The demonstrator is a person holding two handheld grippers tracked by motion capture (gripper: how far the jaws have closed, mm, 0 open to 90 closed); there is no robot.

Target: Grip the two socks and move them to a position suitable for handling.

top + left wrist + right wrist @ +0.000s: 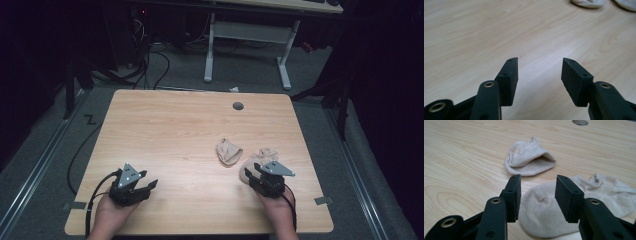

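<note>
Jaws of both grippers stand apart, right gripper (537, 195) over the flat sock (549, 207) lying crosswise.

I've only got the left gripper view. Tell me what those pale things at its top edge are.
Observer: Two beige socks. The nearer sock lies flat, right in front of the right tool.
Operator: Report that tool's state.
Observer: Its jaws stand open over the sock's rounded end, with nothing pinched between them.
Operator: Describe the other sock.
Observer: The far sock is folded over with its opening gaping, and a strip of table separates the two.
</note>
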